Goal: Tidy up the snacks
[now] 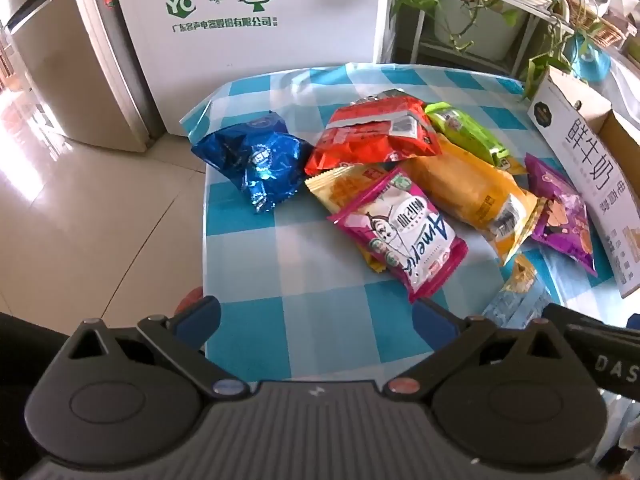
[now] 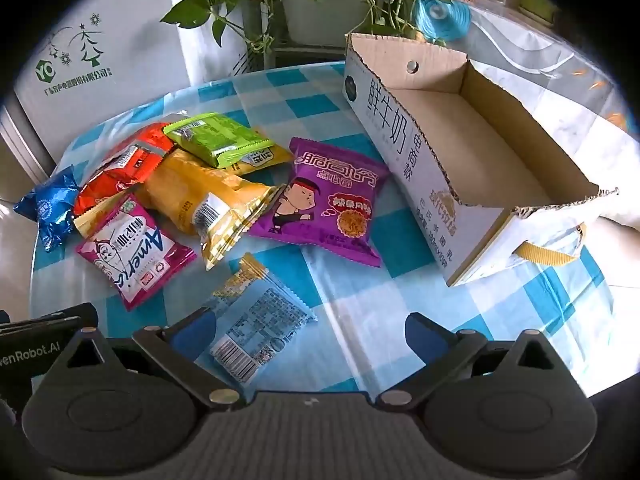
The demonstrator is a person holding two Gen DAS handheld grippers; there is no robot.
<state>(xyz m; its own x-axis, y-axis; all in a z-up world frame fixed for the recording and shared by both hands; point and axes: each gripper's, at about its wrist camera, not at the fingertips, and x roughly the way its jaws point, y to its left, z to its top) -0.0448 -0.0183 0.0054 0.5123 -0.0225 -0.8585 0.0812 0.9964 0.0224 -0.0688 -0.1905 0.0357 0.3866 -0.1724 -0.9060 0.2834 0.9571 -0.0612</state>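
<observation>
Snack packets lie in a loose heap on a table covered with a blue-and-white checked cloth. A crumpled blue packet sits apart at the left edge of the heap. A red packet lies beside it, partly overlapped at its right end by a green packet. A large yellow-orange packet lies under the green one and reaches toward the near side. A pink packet with a cartoon figure rests in front, lying over a smaller yellow wrapper. A purple packet lies flat to the right of the heap, just beside the box. A pale blue packet with a barcode lies nearest the grippers, back side up.

An open cardboard box, white outside with printed characters and a yellow carry strap, stands on the right of the table. No packet is seen in the visible part of its interior.

The left gripper hangs over the near table edge, pointing steeply down, its jaws spread wide with nothing between them. The right gripper hangs likewise, jaws fully apart; the pale blue packet lies on the cloth below its left finger, not gripped. Each gripper's body shows at the edge of the other's view.

A white appliance with green tree graphics stands behind the table, and a trailing green plant on a rack beside it.
</observation>
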